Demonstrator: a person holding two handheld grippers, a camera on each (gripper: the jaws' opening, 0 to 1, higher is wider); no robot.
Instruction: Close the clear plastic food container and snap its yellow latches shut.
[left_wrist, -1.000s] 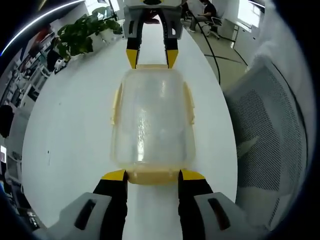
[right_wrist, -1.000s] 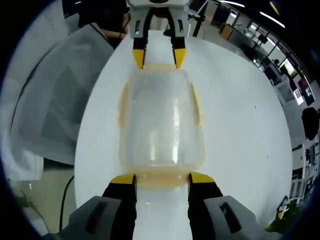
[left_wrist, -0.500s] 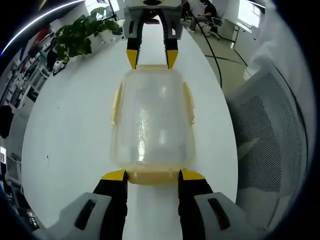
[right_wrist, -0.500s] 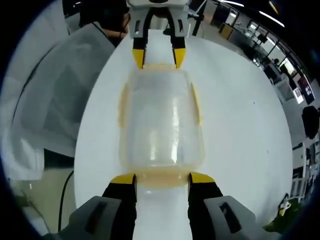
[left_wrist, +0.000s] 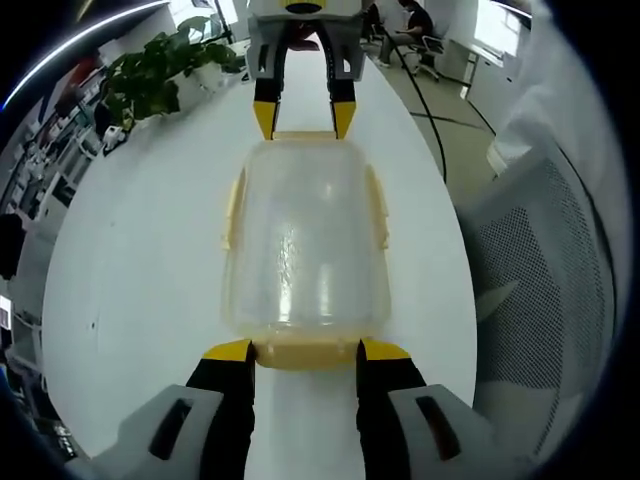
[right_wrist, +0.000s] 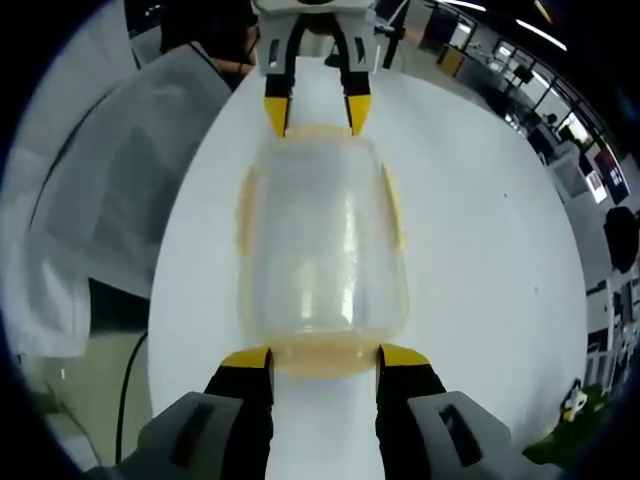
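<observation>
The clear plastic container (left_wrist: 305, 235) lies lengthwise on the white table (left_wrist: 140, 250) with its lid on; yellow latches (left_wrist: 232, 205) run along both long sides. My left gripper (left_wrist: 307, 352) is open at the near end, its yellow-tipped jaws on either side of the end latch (left_wrist: 305, 354). My right gripper (left_wrist: 303, 112) stands open at the far end, flanking the far latch. In the right gripper view the same container (right_wrist: 320, 240) lies between my right gripper (right_wrist: 325, 358) and the left gripper (right_wrist: 317, 108), and another end latch (right_wrist: 325, 360) sits between the near jaws.
A mesh office chair (left_wrist: 540, 260) stands close along one side of the table, with a person's white sleeve (right_wrist: 90, 240) beside it. A potted plant (left_wrist: 165, 70) sits at the far table edge. Desks and seated people are in the background.
</observation>
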